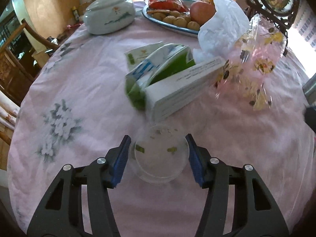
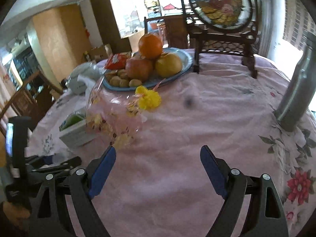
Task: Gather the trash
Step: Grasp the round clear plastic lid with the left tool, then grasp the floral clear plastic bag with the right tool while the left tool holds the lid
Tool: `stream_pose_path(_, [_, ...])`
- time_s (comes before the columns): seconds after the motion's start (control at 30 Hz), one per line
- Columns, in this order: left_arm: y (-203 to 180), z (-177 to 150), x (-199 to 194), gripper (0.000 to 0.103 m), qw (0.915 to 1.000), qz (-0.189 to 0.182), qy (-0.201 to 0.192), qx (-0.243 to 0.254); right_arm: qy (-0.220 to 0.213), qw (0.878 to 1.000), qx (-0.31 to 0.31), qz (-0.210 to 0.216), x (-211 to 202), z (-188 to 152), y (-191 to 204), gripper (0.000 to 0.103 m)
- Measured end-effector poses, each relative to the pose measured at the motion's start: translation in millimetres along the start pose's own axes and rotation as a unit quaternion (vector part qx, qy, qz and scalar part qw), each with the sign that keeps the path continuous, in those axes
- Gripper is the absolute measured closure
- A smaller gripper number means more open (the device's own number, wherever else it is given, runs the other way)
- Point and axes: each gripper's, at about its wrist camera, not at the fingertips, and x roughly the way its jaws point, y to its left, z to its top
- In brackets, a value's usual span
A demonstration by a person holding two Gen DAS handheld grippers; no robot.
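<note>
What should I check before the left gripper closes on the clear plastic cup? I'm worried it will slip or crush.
1. Clear plastic cup sits between the left gripper fingers: ok.
2. Jaws open wider than the cup: ok.
3. Pads touching the cup wall: cannot tell.
4. White cardboard box and green-and-white carton clear of the cup: not ok, the box edge looks very close.
5. Right gripper open and holding nothing: ok.
6. Cup contents: scraps only, liquid cannot tell.

Each gripper (image 1: 158, 157) (image 2: 158, 169) had black skeletal arms, round silver screws and ribbed blue finger pads (image 1: 120, 162)
</note>
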Motion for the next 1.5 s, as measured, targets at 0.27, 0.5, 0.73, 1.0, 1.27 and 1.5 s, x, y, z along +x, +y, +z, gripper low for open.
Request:
stream_pose_path(0.27, [26.2,-32.2,-42.4,0.047,0.9989,-0.041,-0.023,0.007,0.021,0.997,-0.076,-0.004,34.9,3.9,43.4,0.017])
stream_pose_path(0.5, [48.6,-50.5,-57.0,0.047,0.998,-0.057,-0.027,-0.004,0.013,0.993,-0.117,-0.02,60.3,15.0,75.7,0.018])
stream_pose_path(0.73, [59.2,-54.0,-56.4,0.047,0.9972,-0.067,-0.031,-0.016,0.038,0.996,-0.079,-0.014,87.5,24.1,64.0,0.059])
stream_pose_path(1.0, [61.0,-56.0,-62.9,0.047,0.9968,-0.069,-0.034,-0.02,0.022,0.998,-0.057,-0.002,58.2,15.3,56.9,0.093])
stream_pose_path(1.27, [60.9,-71.6,-84.2,0.047,0.9971,-0.058,-0.046,-0.017,0.022,0.998,-0.053,0.005,10.9,-11.8,54.7,0.093])
stream_pose_path(1.5, [59.9,-100.0,-113.5,0.047,0.9967,-0.047,-0.065,-0.013,0.017,0.999,-0.046,0.019,-39.9,-52.1,57.3,0.093])
